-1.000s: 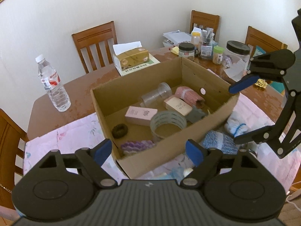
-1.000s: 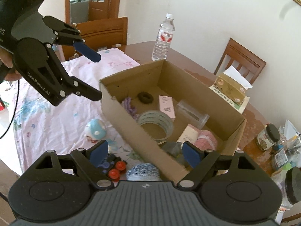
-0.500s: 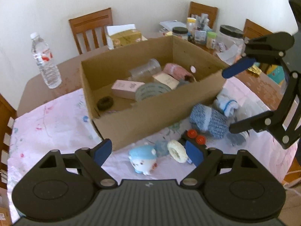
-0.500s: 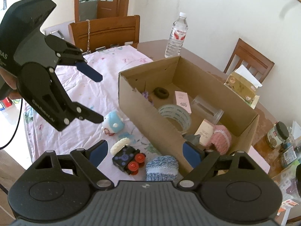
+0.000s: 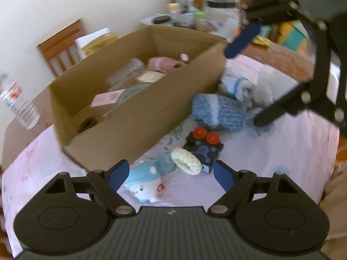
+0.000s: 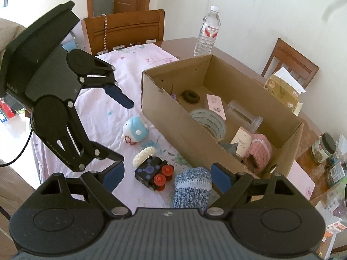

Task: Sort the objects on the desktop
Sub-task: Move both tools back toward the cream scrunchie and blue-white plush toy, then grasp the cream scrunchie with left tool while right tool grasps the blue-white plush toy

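Since a second ago I am pulling both grippers back from over the cardboard box [image 6: 216, 112] and lowering them toward the loose things in front of it. Left gripper [image 5: 171, 174]: jaws standing wide, nothing between them. Right gripper [image 6: 167, 174]: jaws also wide, holding nothing.

Loose items are lying on the pink cloth [image 6: 104, 99] over the counter, just beside the box's near wall: blue plush toy [image 5: 144, 186], white ring [image 5: 186, 161] leaning on the black block with red buttons [image 6: 154, 173], blue knit piece [image 6: 193, 187], and a paler knit piece [image 5: 236, 85] farther along. The left view is blurring; detail there is poor.

I am judging the plush the likely pick for the left jaws, since it is sitting nearest them. Soft, light, squashy: take it across the round body, not the small trim. The knit piece under the right jaws looks limp and will sag; pinch it mid-body. The block looks rigid; grip its flat sides, clear of the buttons.
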Demonstrator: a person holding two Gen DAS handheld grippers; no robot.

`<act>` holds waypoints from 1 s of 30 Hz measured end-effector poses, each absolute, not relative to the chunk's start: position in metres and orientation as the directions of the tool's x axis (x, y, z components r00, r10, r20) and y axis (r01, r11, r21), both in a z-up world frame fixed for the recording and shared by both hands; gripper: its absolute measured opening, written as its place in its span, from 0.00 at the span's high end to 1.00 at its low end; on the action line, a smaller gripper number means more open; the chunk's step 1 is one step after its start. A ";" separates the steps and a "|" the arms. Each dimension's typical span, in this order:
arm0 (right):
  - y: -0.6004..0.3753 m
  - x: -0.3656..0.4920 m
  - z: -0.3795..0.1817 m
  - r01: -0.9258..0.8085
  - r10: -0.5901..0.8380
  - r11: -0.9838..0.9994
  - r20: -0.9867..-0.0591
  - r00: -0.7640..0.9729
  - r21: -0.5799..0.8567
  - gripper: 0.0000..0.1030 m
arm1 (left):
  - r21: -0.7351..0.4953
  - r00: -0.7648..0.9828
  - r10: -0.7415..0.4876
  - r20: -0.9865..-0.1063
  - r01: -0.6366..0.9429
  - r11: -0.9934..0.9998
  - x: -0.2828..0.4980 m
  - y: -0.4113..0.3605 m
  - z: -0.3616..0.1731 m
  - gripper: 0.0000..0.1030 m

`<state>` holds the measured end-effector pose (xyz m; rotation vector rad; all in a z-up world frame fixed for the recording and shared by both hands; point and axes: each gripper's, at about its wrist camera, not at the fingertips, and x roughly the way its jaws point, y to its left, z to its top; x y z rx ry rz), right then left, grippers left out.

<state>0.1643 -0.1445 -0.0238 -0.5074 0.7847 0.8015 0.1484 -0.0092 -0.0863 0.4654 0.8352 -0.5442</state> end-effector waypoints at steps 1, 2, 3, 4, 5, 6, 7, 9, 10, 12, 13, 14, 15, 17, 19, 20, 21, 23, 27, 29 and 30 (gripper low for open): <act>-0.145 0.164 -0.025 -0.789 0.437 0.605 -0.782 0.445 -0.111 0.13 | 0.181 0.546 -0.271 -0.793 0.636 0.750 0.149 -0.012 -0.089 0.18; -0.145 0.164 -0.026 -0.789 0.436 0.605 -0.783 0.443 -0.110 0.13 | 0.190 0.542 -0.278 -0.793 0.654 0.733 0.149 -0.014 -0.091 0.18; -0.145 0.164 -0.027 -0.789 0.433 0.605 -0.786 0.441 -0.109 0.13 | 0.194 0.536 -0.288 -0.794 0.672 0.715 0.149 -0.016 -0.093 0.19; -0.145 0.164 -0.028 -0.789 0.431 0.604 -0.788 0.439 -0.109 0.13 | 0.197 0.529 -0.298 -0.794 0.689 0.698 0.149 -0.017 -0.095 0.19; -0.145 0.164 -0.028 -0.790 0.429 0.604 -0.791 0.437 -0.109 0.13 | 0.198 0.521 -0.307 -0.797 0.705 0.681 0.150 -0.019 -0.097 0.19; -0.145 0.164 -0.030 -0.790 0.427 0.603 -0.794 0.433 -0.106 0.13 | 0.198 0.513 -0.314 -0.799 0.718 0.667 0.151 -0.020 -0.099 0.19; -0.145 0.164 -0.031 -0.792 0.427 0.602 -0.797 0.427 -0.102 0.13 | 0.199 0.506 -0.320 -0.801 0.729 0.655 0.153 -0.021 -0.102 0.20; -0.144 0.164 -0.033 -0.796 0.425 0.598 -0.803 0.417 -0.097 0.13 | 0.202 0.493 -0.326 -0.807 0.749 0.631 0.156 -0.023 -0.107 0.23; -0.144 0.164 -0.035 -0.798 0.424 0.595 -0.807 0.411 -0.094 0.13 | 0.204 0.485 -0.326 -0.811 0.758 0.620 0.157 -0.025 -0.111 0.26; -0.142 0.164 -0.039 -0.808 0.423 0.583 -0.816 0.393 -0.086 0.13 | 0.222 0.480 -0.321 -0.816 0.774 0.594 0.158 -0.026 -0.116 0.27; -0.140 0.164 -0.040 -0.813 0.423 0.576 -0.821 0.383 -0.083 0.13 | 0.231 0.481 -0.320 -0.817 0.779 0.582 0.158 -0.027 -0.118 0.27; -0.139 0.164 -0.043 -0.820 0.421 0.567 -0.827 0.373 -0.081 0.13 | 0.239 0.480 -0.320 -0.817 0.786 0.570 0.159 -0.027 -0.119 0.27; -0.137 0.164 -0.045 -0.825 0.418 0.559 -0.831 0.366 -0.083 0.13 | 0.242 0.476 -0.323 -0.818 0.795 0.556 0.159 -0.026 -0.121 0.27; -0.134 0.164 -0.050 -0.836 0.410 0.543 -0.842 0.350 -0.083 0.13 | 0.246 0.461 -0.332 -0.823 0.816 0.523 0.160 -0.026 -0.123 0.28; -0.132 0.166 -0.054 -0.843 0.403 0.532 -0.851 0.338 -0.082 0.13 | 0.256 0.451 -0.334 -0.828 0.833 0.490 0.161 -0.026 -0.126 0.32; -0.130 0.167 -0.055 -0.845 0.402 0.529 -0.853 0.332 -0.080 0.13 | 0.262 0.445 -0.332 -0.832 0.842 0.472 0.162 -0.026 -0.128 0.35; -0.129 0.169 -0.056 -0.847 0.403 0.526 -0.855 0.326 -0.075 0.13 | 0.269 0.442 -0.329 -0.835 0.848 0.457 0.163 -0.026 -0.130 0.35; -0.127 0.172 -0.058 -0.852 0.403 0.519 -0.858 0.317 -0.071 0.13 | 0.275 0.435 -0.330 -0.838 0.858 0.433 0.165 -0.026 -0.133 0.37; -0.124 0.179 -0.064 -0.865 0.398 0.497 -0.869 0.295 -0.066 0.13 | 0.256 0.414 -0.355 -0.838 0.873 0.415 0.170 -0.026 -0.135 0.37; -0.122 0.182 -0.068 -0.874 0.393 0.481 -0.875 0.283 -0.066 0.13 | 0.230 0.393 -0.372 -0.841 0.882 0.411 0.173 -0.025 -0.136 0.45; -0.120 0.183 -0.070 -0.879 0.391 0.473 -0.878 0.276 -0.065 0.13 | 0.210 0.375 -0.384 -0.844 0.889 0.407 0.174 -0.025 -0.136 0.47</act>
